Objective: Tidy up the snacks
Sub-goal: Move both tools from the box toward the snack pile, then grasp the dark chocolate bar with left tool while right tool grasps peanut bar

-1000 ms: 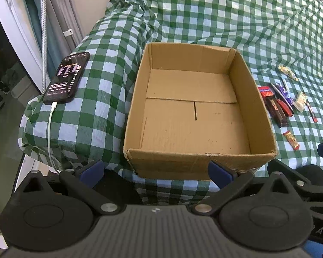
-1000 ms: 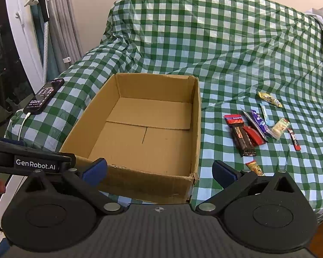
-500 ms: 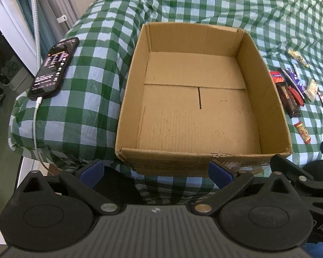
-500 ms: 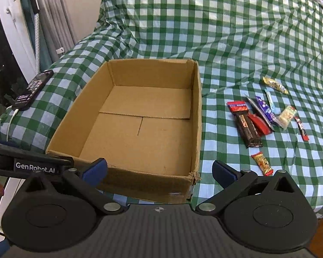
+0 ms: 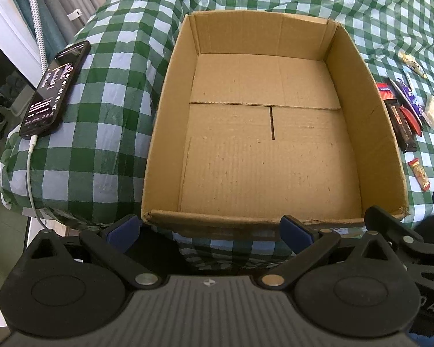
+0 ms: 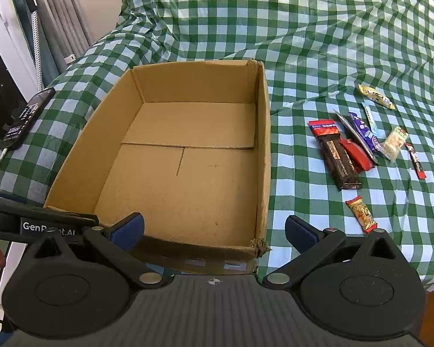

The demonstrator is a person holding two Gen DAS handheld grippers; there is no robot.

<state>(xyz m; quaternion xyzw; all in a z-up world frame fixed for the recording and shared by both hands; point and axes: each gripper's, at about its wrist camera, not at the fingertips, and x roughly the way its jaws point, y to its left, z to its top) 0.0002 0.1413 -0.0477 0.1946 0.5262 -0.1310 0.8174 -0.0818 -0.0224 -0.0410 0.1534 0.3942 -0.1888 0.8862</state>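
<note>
An empty open cardboard box (image 5: 170,121) (image 6: 263,150) sits on a green checked cloth. Several wrapped snacks lie to its right: a dark brown bar (image 6: 340,162) (image 5: 400,130), a red packet (image 6: 357,154), a purple bar (image 6: 363,130), a small orange-red snack (image 6: 361,214) (image 5: 418,173), a yellow-white bar (image 6: 376,97). My left gripper (image 5: 209,228) is open and empty at the box's near wall. My right gripper (image 6: 214,230) is open and empty over the box's near right corner.
A black phone (image 5: 55,89) (image 6: 26,117) on a white charging cable (image 5: 29,179) lies on the cloth left of the box. The cloth's left edge drops off beside a curtain and door frame (image 6: 43,29). The cloth (image 6: 303,29) stretches beyond the box.
Both grippers have moved forward and tilted down toward the box, which now looms larger. Nothing was grasped; jaws stayed open.
</note>
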